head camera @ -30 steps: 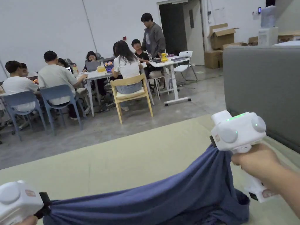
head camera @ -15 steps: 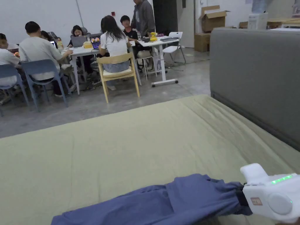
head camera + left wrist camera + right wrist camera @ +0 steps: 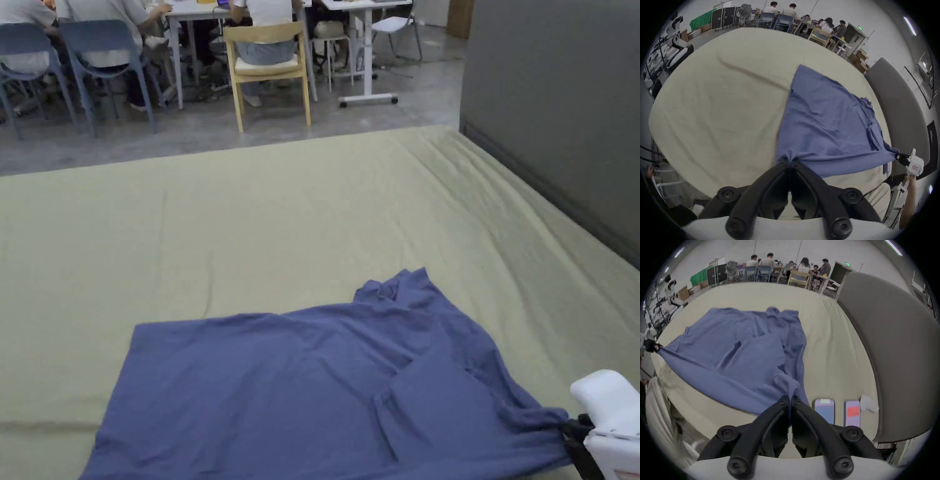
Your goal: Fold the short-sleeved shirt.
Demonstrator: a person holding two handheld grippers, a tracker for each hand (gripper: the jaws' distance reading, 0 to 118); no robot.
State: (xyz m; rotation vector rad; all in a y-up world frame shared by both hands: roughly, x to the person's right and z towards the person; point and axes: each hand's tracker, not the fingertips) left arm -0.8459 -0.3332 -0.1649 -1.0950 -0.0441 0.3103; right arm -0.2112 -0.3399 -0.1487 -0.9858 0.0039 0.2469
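A blue short-sleeved shirt (image 3: 325, 381) lies spread on the pale green bed (image 3: 281, 206), its far side rumpled near the sleeve. My right gripper (image 3: 572, 431) is at the lower right edge of the head view, shut on the shirt's near right corner. In the right gripper view the black jaws (image 3: 791, 398) pinch bunched blue cloth (image 3: 737, 353). My left gripper (image 3: 790, 160) is shut on the shirt's (image 3: 826, 123) other near corner. The cloth's near edge is stretched taut between the two grippers, and the other gripper (image 3: 903, 158) shows farther off in the left gripper view.
A grey padded headboard (image 3: 562, 112) runs along the bed's right side. Two phones (image 3: 825, 412) and a white crumpled item (image 3: 868, 404) lie on the bed near my right gripper. Beyond the bed's far edge, people sit at tables on chairs (image 3: 269, 62).
The shirt was held up in the air between both grippers a second ago; it has come down and now lies spread flat on the bed. The head camera has tilted downward.
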